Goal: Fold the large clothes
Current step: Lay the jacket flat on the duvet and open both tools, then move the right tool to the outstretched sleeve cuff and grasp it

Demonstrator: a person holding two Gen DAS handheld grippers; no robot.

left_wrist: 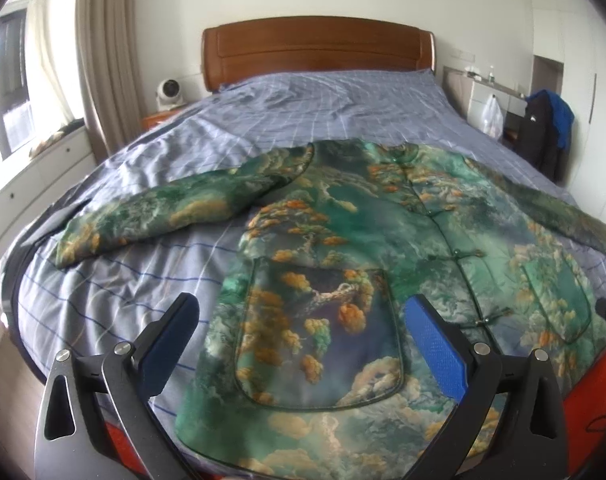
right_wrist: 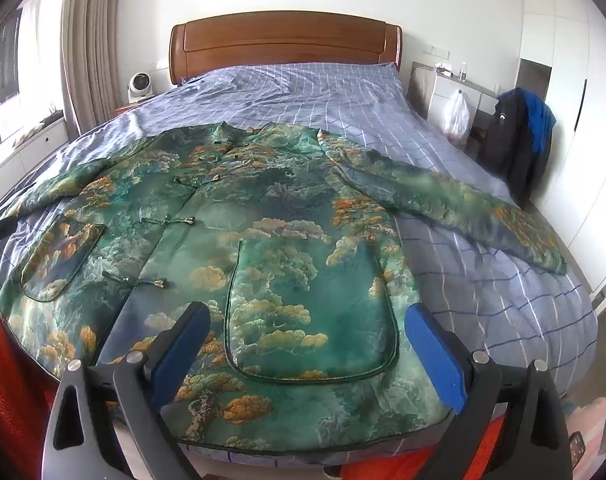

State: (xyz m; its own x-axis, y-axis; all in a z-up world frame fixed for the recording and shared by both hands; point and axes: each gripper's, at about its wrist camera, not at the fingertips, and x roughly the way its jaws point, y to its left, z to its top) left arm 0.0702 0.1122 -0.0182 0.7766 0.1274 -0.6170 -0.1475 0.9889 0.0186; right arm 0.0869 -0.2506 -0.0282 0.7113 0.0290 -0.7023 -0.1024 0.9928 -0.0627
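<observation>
A green padded jacket (left_wrist: 343, 216) printed with orange trees and pale clouds lies spread flat, front up, on the foot half of the bed (left_wrist: 303, 96), its collar toward the wooden headboard (left_wrist: 319, 48) and its hem at the bed's near edge. The left gripper (left_wrist: 303, 344) hovers above the hem with its jaws wide apart and nothing between them; its blue pads frame one patch pocket (left_wrist: 323, 340) of the jacket. The right gripper (right_wrist: 307, 344) hovers over the hem on the other side, jaws likewise wide apart and empty, framing the other patch pocket (right_wrist: 311, 312). The left wrist view shows the full length of one sleeve (left_wrist: 163, 208), stretched away from the jacket's body across the checked blue sheet toward the curtain side; the right wrist view shows only the start of that sleeve, but gives the opposite sleeve (right_wrist: 463, 208) in full, reaching toward the wardrobe side. The row of knot fastenings (right_wrist: 183, 222) down the jacket's front reads more clearly in the right wrist view. Both views show, beside the headboard, a small white fan (right_wrist: 139, 85), and on the other side of the bed a dark and blue garment (right_wrist: 519, 136) hung near a white plastic bag (right_wrist: 457, 118).
</observation>
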